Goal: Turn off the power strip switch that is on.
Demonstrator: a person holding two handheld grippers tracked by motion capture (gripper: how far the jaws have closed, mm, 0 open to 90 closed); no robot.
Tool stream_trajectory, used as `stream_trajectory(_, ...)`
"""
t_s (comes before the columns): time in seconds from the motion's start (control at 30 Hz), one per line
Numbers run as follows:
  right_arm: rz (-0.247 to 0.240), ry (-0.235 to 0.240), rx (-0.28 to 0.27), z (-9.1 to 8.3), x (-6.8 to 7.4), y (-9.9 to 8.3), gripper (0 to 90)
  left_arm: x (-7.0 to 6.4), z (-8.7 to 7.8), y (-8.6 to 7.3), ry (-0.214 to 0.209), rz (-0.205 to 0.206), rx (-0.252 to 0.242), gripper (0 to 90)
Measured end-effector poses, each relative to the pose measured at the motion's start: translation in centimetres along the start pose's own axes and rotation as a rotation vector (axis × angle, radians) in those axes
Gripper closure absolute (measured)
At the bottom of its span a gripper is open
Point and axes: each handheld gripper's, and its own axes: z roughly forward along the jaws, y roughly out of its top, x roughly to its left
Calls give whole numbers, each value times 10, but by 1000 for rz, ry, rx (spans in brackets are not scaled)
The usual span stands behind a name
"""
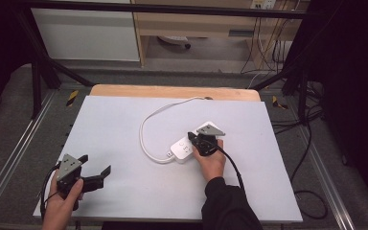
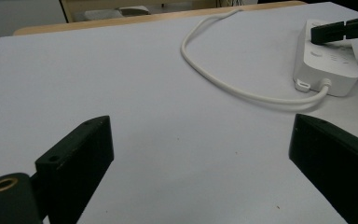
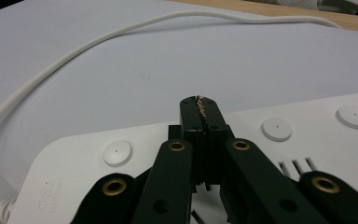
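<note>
- At the lower left of the high view we hold the left gripper [image 1: 96, 168] over the grey mat [image 1: 110, 139]; jaws wide apart, empty
- Centre: the white power strip [image 1: 184, 147] with its looping cord [image 1: 146, 124]
- Our right gripper [image 1: 190, 137] sits over the strip; jaws pressed together

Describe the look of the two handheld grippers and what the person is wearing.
Both grippers are black with flat black fingers, brass-coloured rivets, a grey three-cornered plate on top and a trailing black cable: the left gripper and the right gripper. The right arm wears a black sleeve; the left hand has no glove.
</note>
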Motion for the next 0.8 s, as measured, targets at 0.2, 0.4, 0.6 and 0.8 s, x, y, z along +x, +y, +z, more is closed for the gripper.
stream_trajectory(0.2,5,0,7,0,0,1,900,1,1,0,-1,-3,0,64)
stream_trajectory(0.4,14,1,1,0,0,0,900,0,1,0,-1,-2,2,64)
stream_trajectory(0.6,7,7,7,-1,0,1,900,1,1,0,-3,-2,8,64)
stream_trajectory(0.8,16,17,19,-1,-1,3,900,1,2,0,-2,-2,11,64)
